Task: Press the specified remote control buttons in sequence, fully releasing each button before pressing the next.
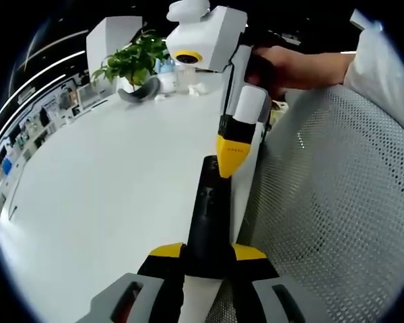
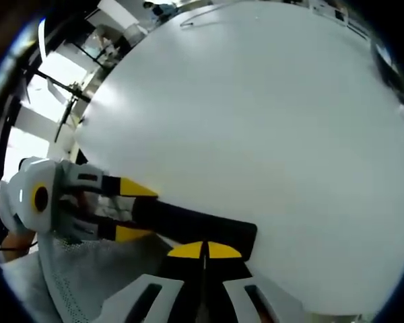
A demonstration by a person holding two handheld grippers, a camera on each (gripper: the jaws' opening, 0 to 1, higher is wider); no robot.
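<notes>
In the left gripper view, your left gripper [image 1: 207,254] is clamped on the near end of the black remote control [image 1: 209,215], which runs straight ahead over the edge of the white desk [image 1: 108,188]. Your right gripper [image 1: 231,161] touches its far end, tips together. A potted plant [image 1: 135,64] sits far ahead.

In the right gripper view, your right gripper [image 2: 204,251] is closed, its tips on the remote control [image 2: 195,229]; the left gripper [image 2: 131,212] holds the remote's other end, to the left.

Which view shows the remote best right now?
The left gripper view: the remote runs lengthwise from the left gripper to the right gripper's tip. The right gripper view shows it sideways, partly hidden.
</notes>
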